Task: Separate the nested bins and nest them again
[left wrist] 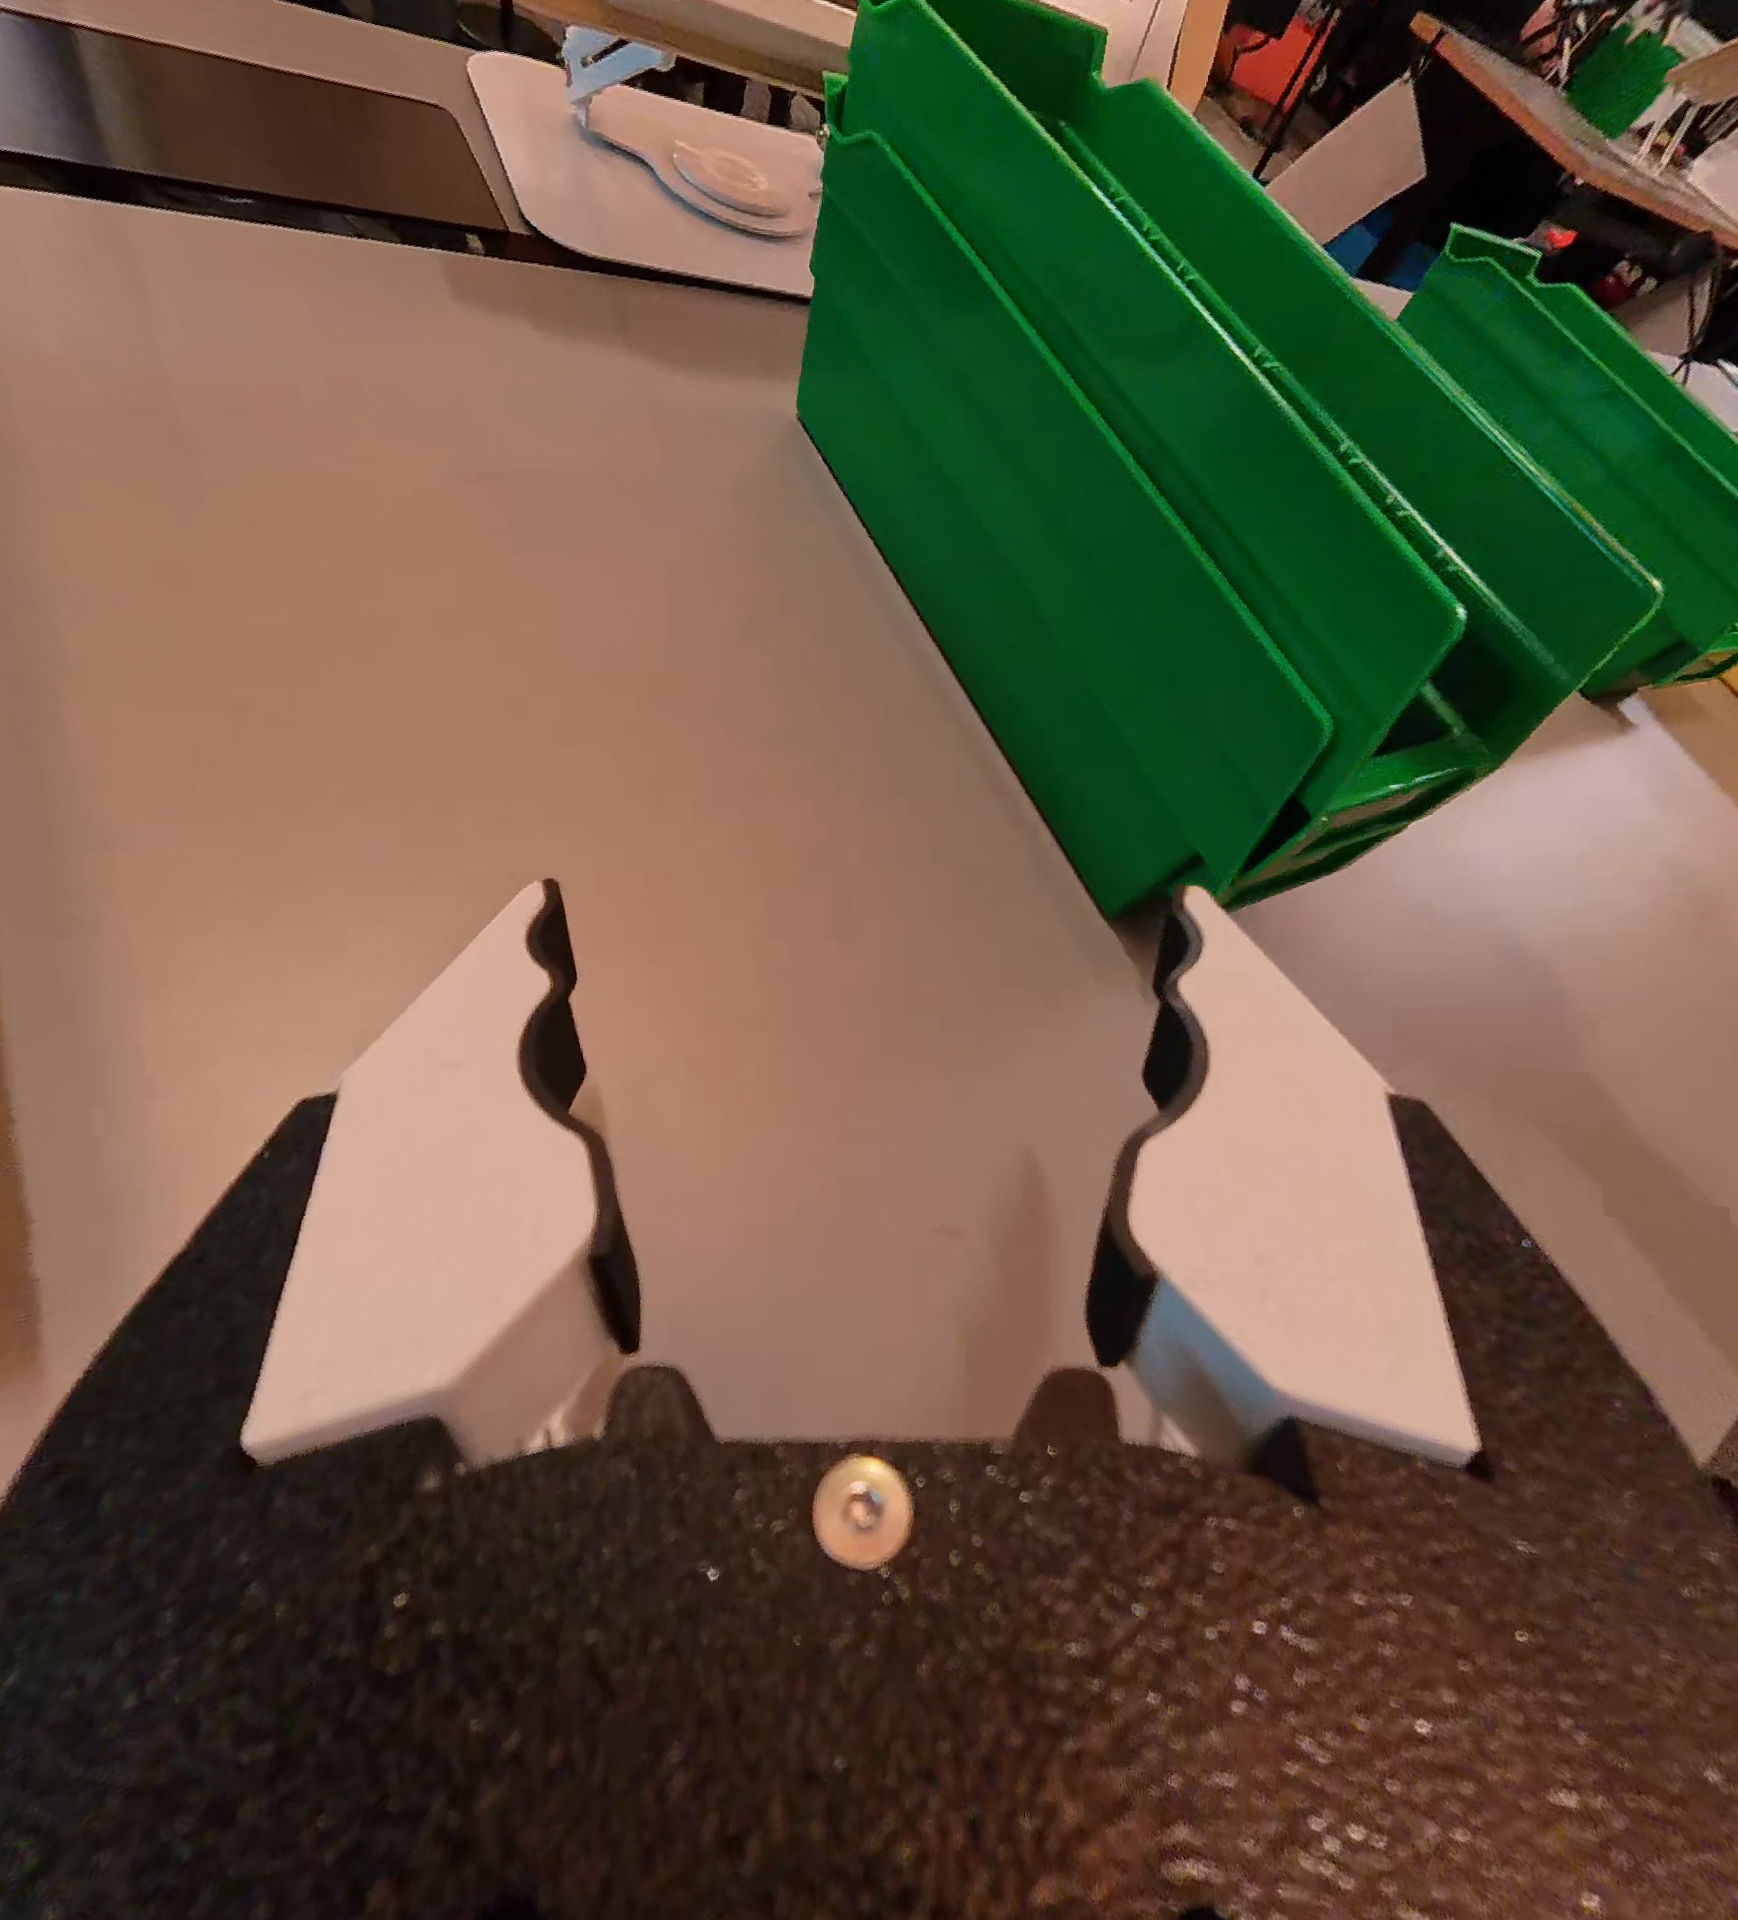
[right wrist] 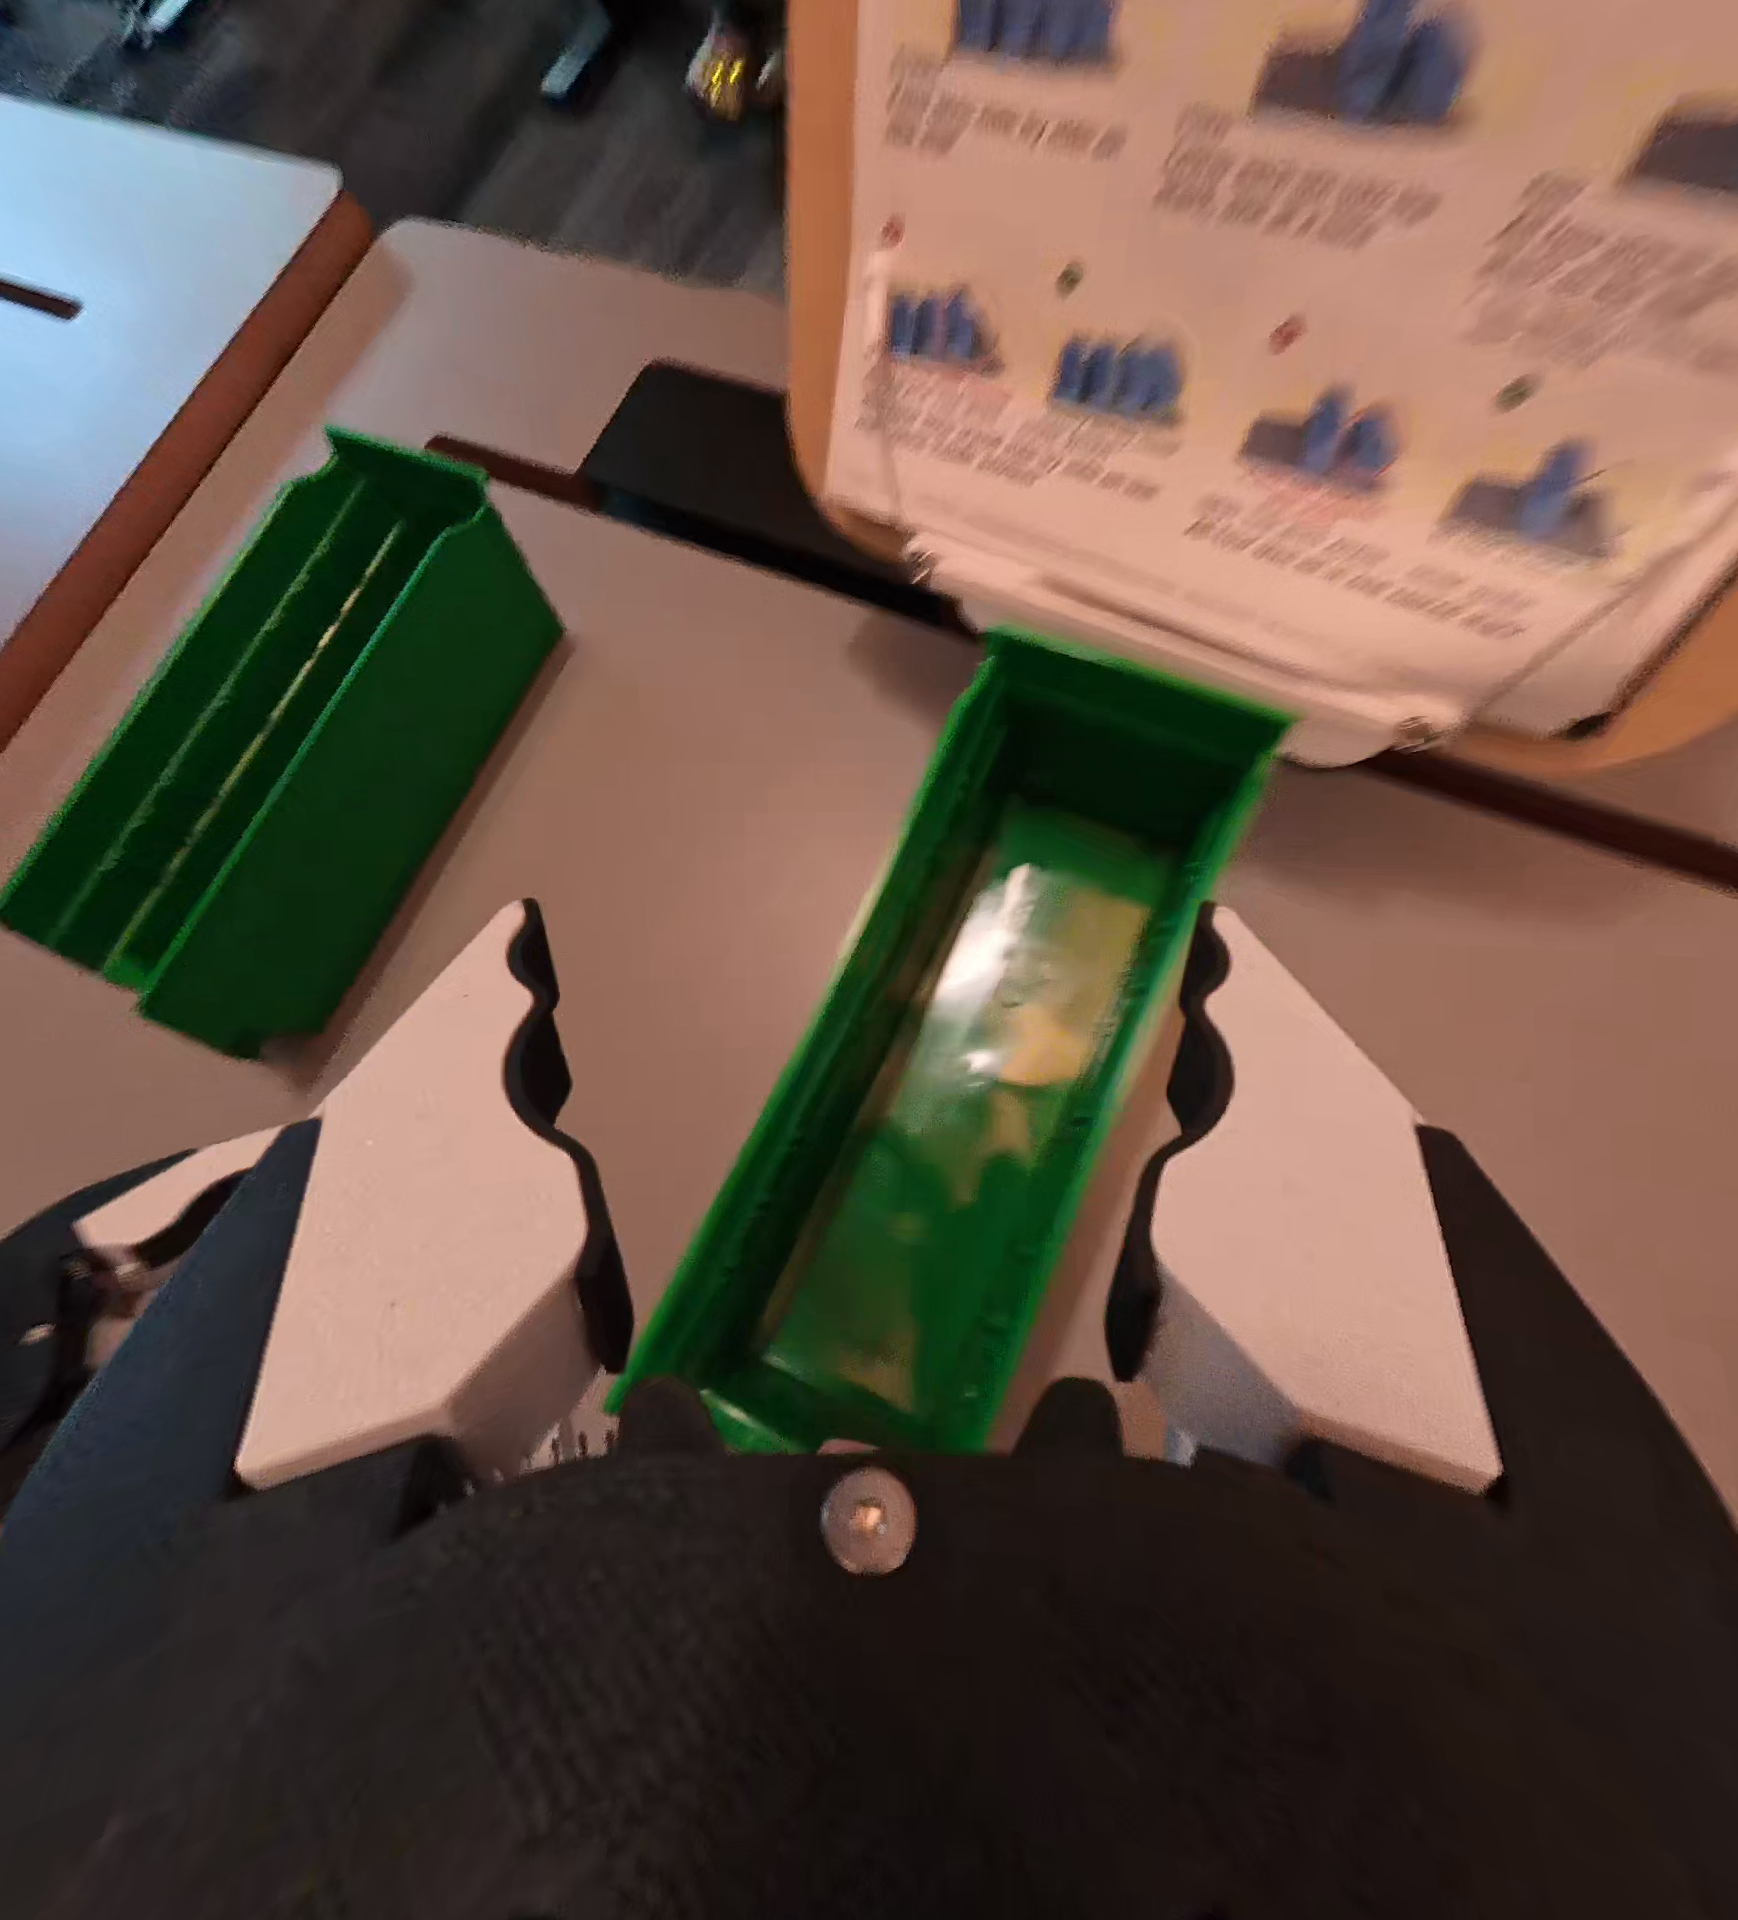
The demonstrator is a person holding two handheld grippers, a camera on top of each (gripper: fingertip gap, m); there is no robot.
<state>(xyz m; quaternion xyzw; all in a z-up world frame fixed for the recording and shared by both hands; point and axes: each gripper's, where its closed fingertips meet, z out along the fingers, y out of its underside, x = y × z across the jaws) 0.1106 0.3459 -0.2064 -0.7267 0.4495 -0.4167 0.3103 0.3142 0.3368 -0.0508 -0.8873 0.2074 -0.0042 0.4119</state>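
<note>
**Straddling a lone green bin**

Hovering over the desk [right wrist: 719,727], your right hand-held gripper [right wrist: 870,1122] is spread wide with the single green bin [right wrist: 958,1039] standing open-side up between its fingers, not pinched. A nested green stack [right wrist: 293,748] sits well apart to its left, before an instruction board [right wrist: 1260,312]. Your left hand-held gripper [left wrist: 865,1122] is also spread and empty, its right fingertip [left wrist: 1192,935] near the stack's corner.
</note>
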